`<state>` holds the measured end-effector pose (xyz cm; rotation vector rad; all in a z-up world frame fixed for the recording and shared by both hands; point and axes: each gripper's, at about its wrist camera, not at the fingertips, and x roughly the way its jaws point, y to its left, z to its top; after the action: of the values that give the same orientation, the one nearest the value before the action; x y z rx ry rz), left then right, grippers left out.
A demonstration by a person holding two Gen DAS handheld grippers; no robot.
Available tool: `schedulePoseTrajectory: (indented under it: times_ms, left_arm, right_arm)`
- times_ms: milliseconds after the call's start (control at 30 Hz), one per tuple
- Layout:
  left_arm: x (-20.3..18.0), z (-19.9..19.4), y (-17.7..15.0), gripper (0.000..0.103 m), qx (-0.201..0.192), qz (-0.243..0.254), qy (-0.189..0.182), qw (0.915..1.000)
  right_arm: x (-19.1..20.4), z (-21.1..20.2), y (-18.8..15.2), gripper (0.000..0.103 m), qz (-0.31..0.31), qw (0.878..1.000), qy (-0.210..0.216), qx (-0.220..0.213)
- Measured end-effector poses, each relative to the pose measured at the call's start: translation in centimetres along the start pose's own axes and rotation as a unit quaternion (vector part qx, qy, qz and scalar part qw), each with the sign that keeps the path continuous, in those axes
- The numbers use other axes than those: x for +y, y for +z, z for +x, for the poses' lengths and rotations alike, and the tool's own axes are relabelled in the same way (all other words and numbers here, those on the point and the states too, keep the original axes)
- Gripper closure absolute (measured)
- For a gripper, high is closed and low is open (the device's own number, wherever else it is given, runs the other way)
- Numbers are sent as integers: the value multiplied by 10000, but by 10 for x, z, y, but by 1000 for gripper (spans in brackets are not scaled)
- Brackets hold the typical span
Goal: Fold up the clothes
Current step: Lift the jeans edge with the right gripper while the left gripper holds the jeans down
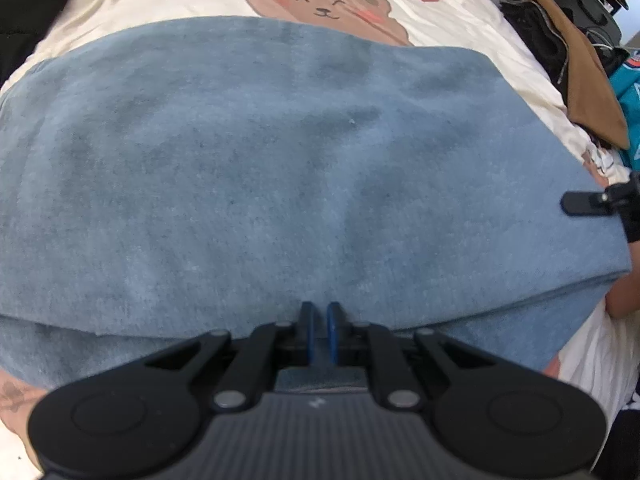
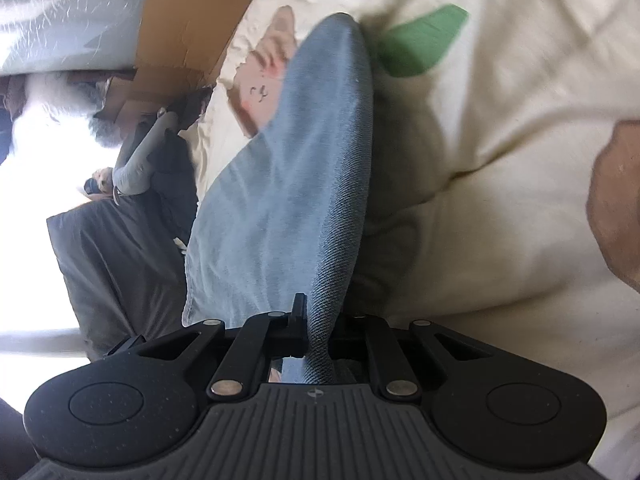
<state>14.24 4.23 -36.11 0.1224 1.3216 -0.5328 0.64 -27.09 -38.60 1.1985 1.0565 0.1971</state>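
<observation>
Holding two tools, you have both on one blue garment [image 1: 280, 168], which lies folded in layers across the bed sheet [image 1: 460, 20]. Your left tool [image 1: 321, 332] points steeply down at the near edge of the garment; its two blue-lined fingers [image 1: 306, 332] stand almost together, pinched on that fabric edge. Your right tool [image 2: 316, 328] is clamped on one fold of the same garment, which rises between its jaws and stretches away over the sheet; only one finger [image 2: 298, 320] shows, the other being hidden behind the cloth. In the left wrist view the right tool appears at the far right edge of the garment. One bear print [image 1: 324, 4] is visible on the sheet beyond the garment. One pile of other clothes [image 1: 580, 80] lies at the right edge of the bed, well apart from both tools
</observation>
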Motion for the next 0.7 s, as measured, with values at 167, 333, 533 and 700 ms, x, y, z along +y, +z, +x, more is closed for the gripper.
schedulePoseTrajectory:
  times_ms: [167,333,533,700]
  left_arm:
    - [2,0,-3,96,-40,-214,-23,9998]
    - [5,-2,-1,96,-36,-299,-60,9995]
    - [12,-4,8,95,-282,-422,-293,9983]
    - [15,6,28,95,-411,-382,-330,9979]
  right_arm:
    - [30,-1,1,97,-422,9972,-607,82]
    - [73,-1,3,97,-847,9922,-900,157]
    - [106,-4,1,97,-1131,9878,-1056,153]
    - [122,-3,-5,97,-1373,9835,-1175,99]
